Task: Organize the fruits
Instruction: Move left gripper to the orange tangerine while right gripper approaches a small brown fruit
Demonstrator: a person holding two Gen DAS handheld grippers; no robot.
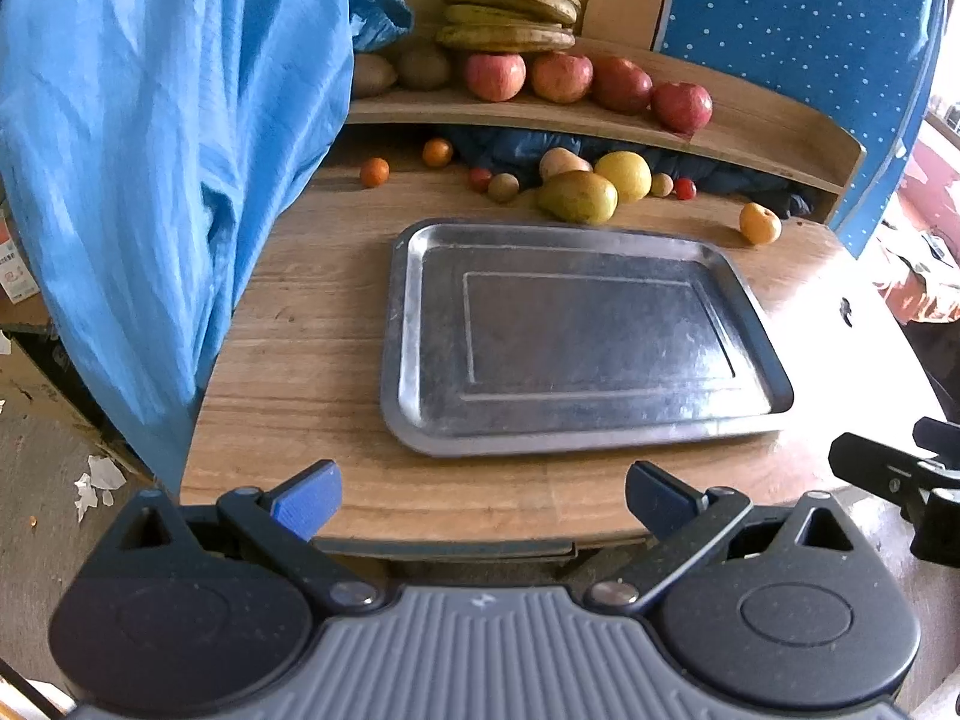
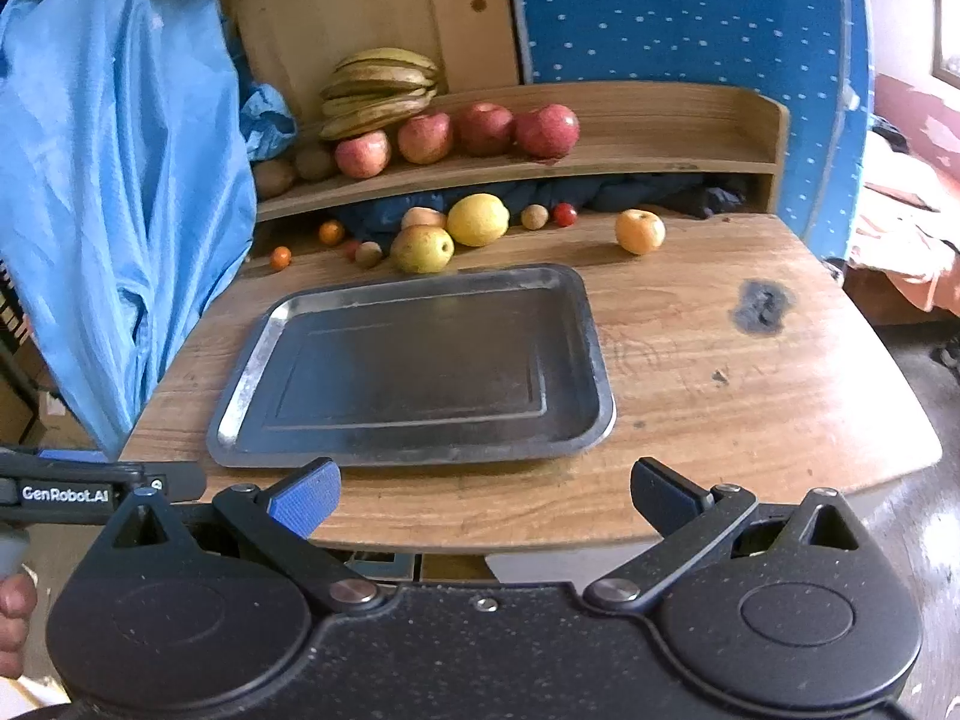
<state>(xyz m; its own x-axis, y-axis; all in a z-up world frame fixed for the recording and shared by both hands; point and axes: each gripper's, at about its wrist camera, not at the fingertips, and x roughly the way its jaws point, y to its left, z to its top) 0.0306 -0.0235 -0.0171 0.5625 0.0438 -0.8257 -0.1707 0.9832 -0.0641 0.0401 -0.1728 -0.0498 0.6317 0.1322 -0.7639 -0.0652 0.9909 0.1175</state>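
An empty metal tray (image 1: 408, 324) (image 2: 591, 324) lies on the wooden table. Behind it lie loose fruits: a green-yellow mango (image 1: 577, 197) (image 2: 422, 248), a yellow lemon (image 1: 624, 175) (image 2: 477, 219), an orange (image 1: 759, 223) (image 2: 639, 231), small tangerines (image 1: 374, 172) (image 2: 280, 257) and small red and brown fruits. On the shelf above sit red apples (image 1: 495, 75) (image 2: 362, 153) and bananas (image 1: 510, 6) (image 2: 378, 90). My left gripper (image 1: 483, 498) is open and empty at the table's near edge. My right gripper (image 2: 485, 495) is open and empty, also at the near edge.
A blue cloth (image 1: 150, 168) (image 2: 120, 180) hangs at the left over the table edge. A wooden shelf (image 1: 780, 138) (image 2: 690, 162) runs along the back. A dark burn mark (image 2: 762, 306) is on the table's right side. The other gripper (image 1: 900, 480) shows at right.
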